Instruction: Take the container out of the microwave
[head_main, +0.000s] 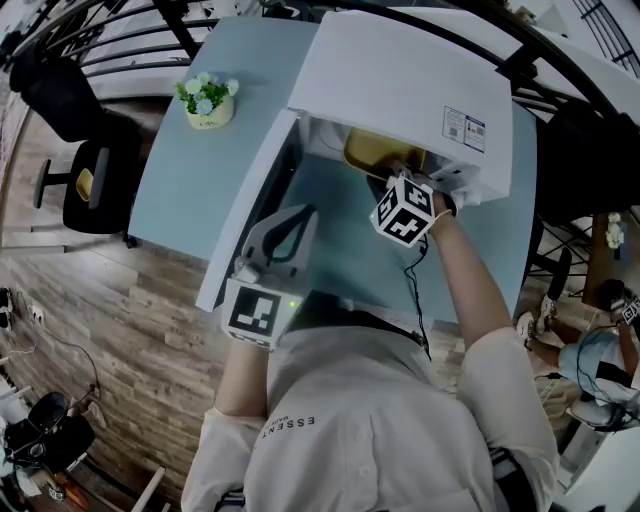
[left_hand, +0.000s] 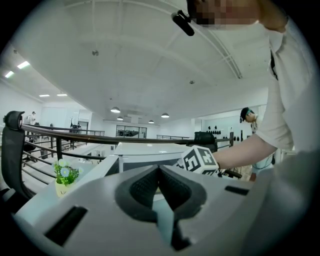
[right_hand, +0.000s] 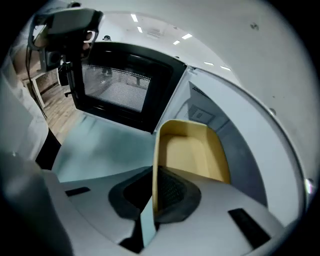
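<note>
A white microwave (head_main: 400, 80) stands on the light blue table (head_main: 185, 200) with its door (head_main: 240, 215) swung open to the left. A yellow container (head_main: 372, 150) sits tilted at the oven's mouth. My right gripper (head_main: 400, 175) reaches into the opening and is shut on the container's near wall. In the right gripper view that wall (right_hand: 156, 150) stands between the pads of the right gripper (right_hand: 156, 189), with the empty container (right_hand: 192, 152) beyond and the door's dark window (right_hand: 120, 85) to the left. My left gripper (head_main: 295, 218) hovers by the door, shut and empty, as the left gripper (left_hand: 160, 172) also shows in its own view.
A small pot of flowers (head_main: 208, 100) stands at the table's far left corner. A black chair (head_main: 85, 185) is on the wooden floor to the left. Dark railings run behind the table. Another person (head_main: 600, 350) sits at the right edge.
</note>
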